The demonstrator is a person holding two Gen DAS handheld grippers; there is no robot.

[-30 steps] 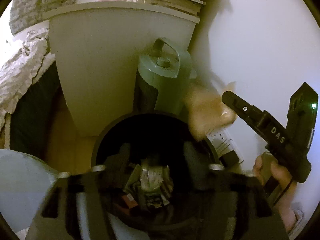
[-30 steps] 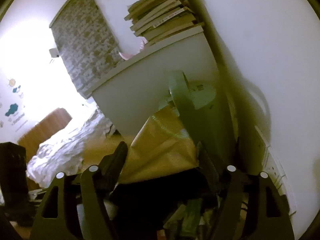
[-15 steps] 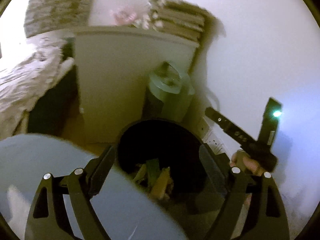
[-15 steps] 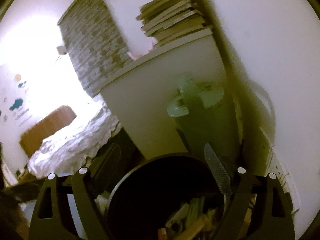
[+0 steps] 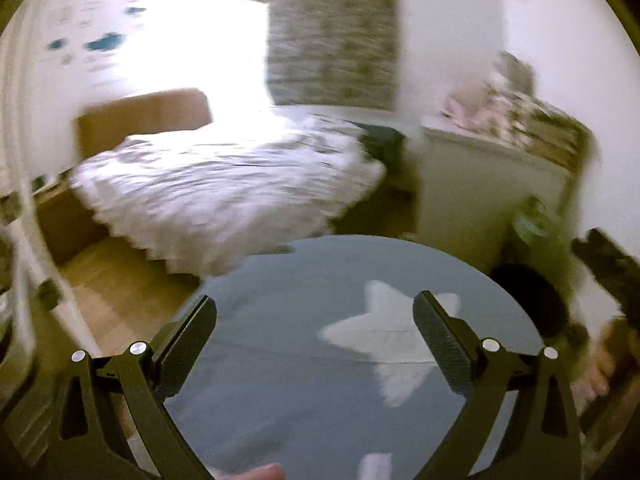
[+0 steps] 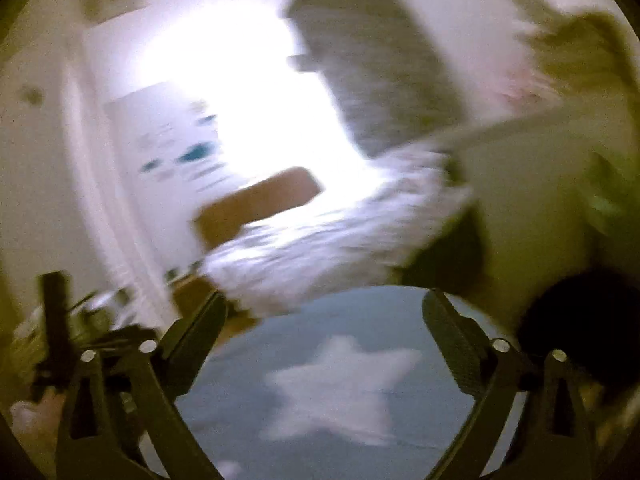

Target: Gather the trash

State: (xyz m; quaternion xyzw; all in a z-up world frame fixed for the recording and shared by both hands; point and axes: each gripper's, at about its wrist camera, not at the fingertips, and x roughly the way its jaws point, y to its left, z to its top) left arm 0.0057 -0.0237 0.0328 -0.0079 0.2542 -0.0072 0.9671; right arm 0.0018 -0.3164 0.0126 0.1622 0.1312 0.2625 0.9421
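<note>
The black trash bin (image 5: 528, 300) stands at the right edge of the left wrist view, and shows as a dark blur in the right wrist view (image 6: 584, 328). My left gripper (image 5: 316, 332) is open and empty above a round blue rug (image 5: 280, 360) with white stars. My right gripper (image 6: 324, 332) is open and empty over the same rug (image 6: 320, 420). The other gripper shows blurred at the right of the left wrist view (image 5: 608, 276). Both views are motion-blurred. No loose trash is visible.
A bed with a white ruffled cover (image 5: 224, 188) fills the middle, with a wooden headboard (image 5: 140, 116) behind. A white nightstand (image 5: 488, 192) with books stands right, a green canister (image 5: 536, 228) beside the bin. Wooden floor (image 5: 120, 292) lies left of the rug.
Both grippers swung left, away from the bin and toward the bed and rug. The tan paper held by the right gripper a second ago is gone; both grippers stand open.
</note>
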